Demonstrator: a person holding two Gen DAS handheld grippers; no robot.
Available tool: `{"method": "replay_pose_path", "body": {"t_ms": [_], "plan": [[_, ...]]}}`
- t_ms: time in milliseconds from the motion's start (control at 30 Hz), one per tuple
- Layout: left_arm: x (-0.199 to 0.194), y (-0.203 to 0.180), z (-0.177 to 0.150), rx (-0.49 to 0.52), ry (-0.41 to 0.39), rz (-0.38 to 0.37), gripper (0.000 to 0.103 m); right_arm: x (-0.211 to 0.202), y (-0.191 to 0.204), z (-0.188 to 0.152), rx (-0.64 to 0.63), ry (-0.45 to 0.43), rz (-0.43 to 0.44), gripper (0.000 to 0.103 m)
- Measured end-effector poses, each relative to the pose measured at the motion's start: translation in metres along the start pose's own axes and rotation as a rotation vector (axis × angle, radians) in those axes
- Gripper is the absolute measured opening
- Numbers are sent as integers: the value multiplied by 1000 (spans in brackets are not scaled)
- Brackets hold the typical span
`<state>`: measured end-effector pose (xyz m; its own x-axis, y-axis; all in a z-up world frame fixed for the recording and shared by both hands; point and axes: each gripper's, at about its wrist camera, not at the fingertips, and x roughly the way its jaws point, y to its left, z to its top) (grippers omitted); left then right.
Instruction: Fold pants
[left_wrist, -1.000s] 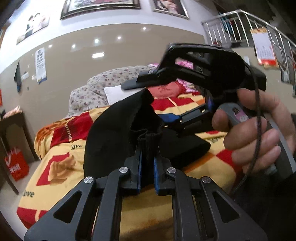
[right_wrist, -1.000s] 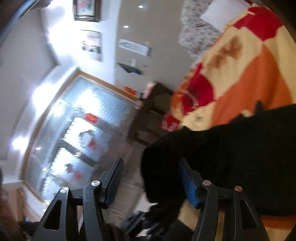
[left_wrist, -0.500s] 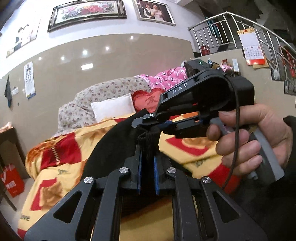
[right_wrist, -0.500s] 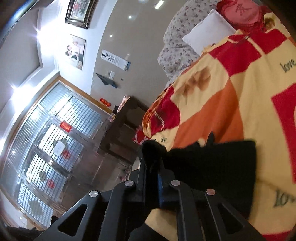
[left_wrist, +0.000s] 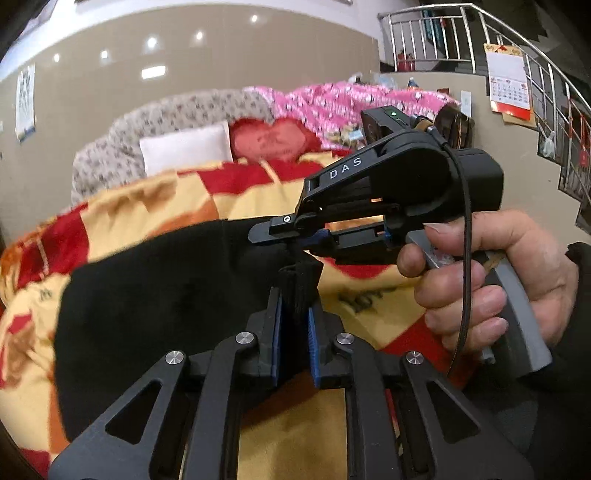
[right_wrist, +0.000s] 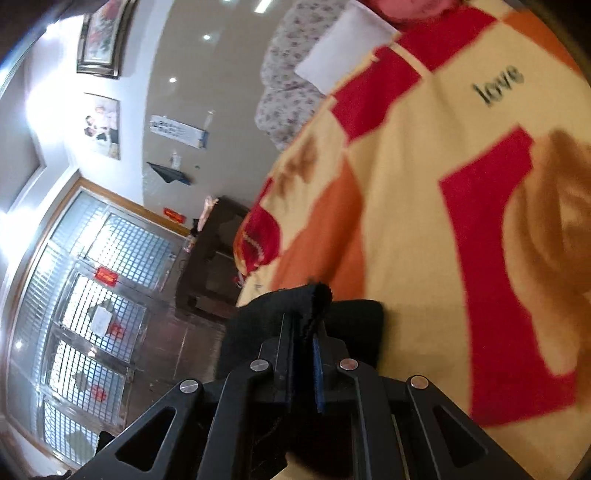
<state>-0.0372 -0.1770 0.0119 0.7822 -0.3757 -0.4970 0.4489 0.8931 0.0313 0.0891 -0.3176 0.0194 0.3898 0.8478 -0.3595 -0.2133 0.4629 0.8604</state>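
I see my left gripper (left_wrist: 294, 314) closed tight on a bunched edge of the black pants (left_wrist: 159, 280), blue fingers (left_wrist: 276, 325) pressing the cloth. My right gripper (right_wrist: 303, 343) also pinches the pants (right_wrist: 295, 306) with its fingers almost together. The pants spread over the checked blanket (left_wrist: 129, 206) near the bed's front edge.

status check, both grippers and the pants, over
Left gripper shut on pants edge. Right gripper shut on same edge, close alongside. Pants draped over blanket. Nothing in the way.
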Motion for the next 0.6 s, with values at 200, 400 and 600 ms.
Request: {"method": "replay_pose_path", "body": {"t_ms": [200, 400, 600], "plan": [[-41, -6, -10, -3, -10, -108, 13, 3, -17, 1, 46, -1, -8, 10], [-93, 54, -26, -169, -47, -39, 13, -47, 7, -7, -48, -204, -154, 11], [-91, 116, -40, -368, -20, -19, 12, -63, 98, -66, -452, -160, -241, 11]]}}
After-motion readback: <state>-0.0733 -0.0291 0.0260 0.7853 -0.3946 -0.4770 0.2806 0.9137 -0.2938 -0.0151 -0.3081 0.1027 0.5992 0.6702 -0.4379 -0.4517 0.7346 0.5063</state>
